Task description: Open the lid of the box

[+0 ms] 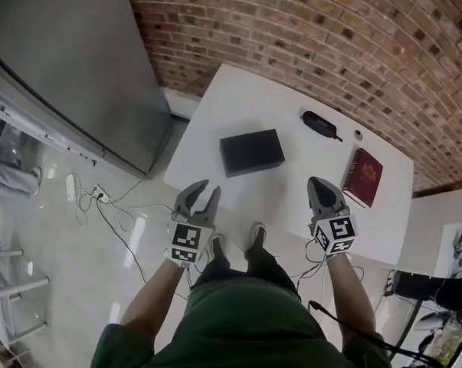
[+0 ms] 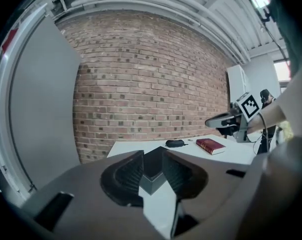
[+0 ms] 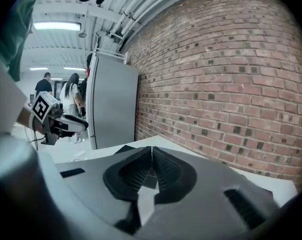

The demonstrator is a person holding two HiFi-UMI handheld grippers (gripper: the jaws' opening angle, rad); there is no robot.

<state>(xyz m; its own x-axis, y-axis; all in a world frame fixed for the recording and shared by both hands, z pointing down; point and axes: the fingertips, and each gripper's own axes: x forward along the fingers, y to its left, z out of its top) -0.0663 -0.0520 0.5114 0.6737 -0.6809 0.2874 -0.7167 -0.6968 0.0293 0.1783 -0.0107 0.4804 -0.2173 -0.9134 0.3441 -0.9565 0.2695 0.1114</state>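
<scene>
the box [image 1: 252, 152] lies flat and closed near the middle of the white table [image 1: 238, 98], at the centre of the head view. its dark surface hides where lid meets base. to its upper right, well apart, sits a black case [image 1: 319, 124]. a red book [image 1: 365, 176] lies near the table's right edge, and a small pale thing [image 1: 358, 135] between them is too small for us to make out.

both grippers hang below the table's near edge in the frame, apart from the box: the left gripper [image 1: 210, 188] at its lower left, the right gripper [image 1: 317, 182] at its lower right.

the left gripper view shows what the head view only hints at: its fingers [image 2: 128, 171] stand parted, a corner of the box showing far beyond in the gap, nothing touching them. in the right gripper view the fingers [image 3: 163, 171] meet tip to tip, gripping nothing. there the gripper's own body hides most of the box, leaving only a dark corner.

only the right gripper view shows people [image 3: 70, 91] standing at the left, beside the grey cabinet [image 1: 70, 60]. only the head view shows cables [image 1: 108, 205] on the floor at lower left. the brick wall [image 1: 330, 29] fills every view's background.
</scene>
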